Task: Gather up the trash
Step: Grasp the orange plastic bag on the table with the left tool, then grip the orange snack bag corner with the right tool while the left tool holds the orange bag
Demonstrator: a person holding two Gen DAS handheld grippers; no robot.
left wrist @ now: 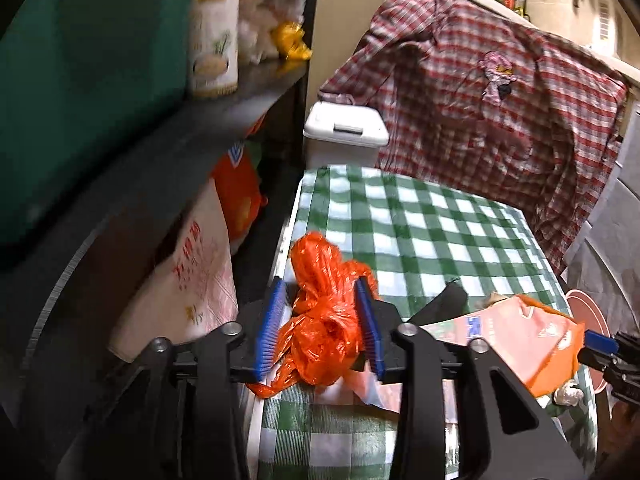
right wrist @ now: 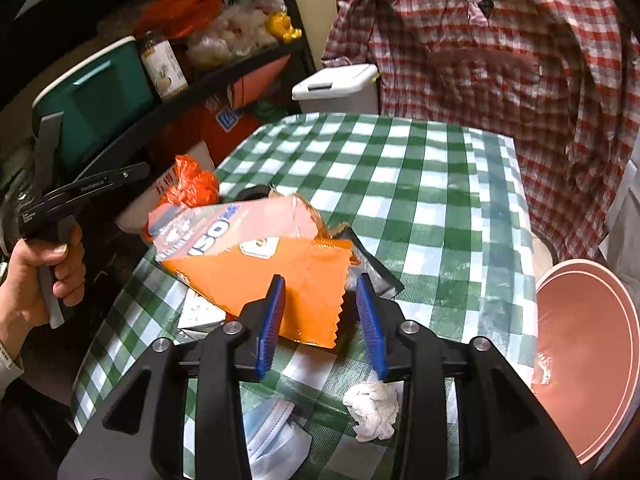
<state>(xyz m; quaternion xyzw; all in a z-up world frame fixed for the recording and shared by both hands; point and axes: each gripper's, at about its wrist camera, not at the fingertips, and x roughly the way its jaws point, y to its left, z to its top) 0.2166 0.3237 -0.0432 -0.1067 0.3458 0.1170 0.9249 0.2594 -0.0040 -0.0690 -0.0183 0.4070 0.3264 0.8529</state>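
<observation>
orange bag [left wrist: 320, 320] at table edge [left wrist: 280, 256] | left fingers [left wrist: 270, 332] astride

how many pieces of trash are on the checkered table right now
5, maybe more hidden: orange plastic bag between left gripper fingers; orange snack bag mid-table, black wrapper under it; crumpled tissue and face mask nearest the camera.

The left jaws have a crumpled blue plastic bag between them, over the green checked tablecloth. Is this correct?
Not quite: the crumpled plastic bag is orange, not blue. The left wrist view shows it between the jaws of the left gripper, over the green checked tablecloth.
</observation>
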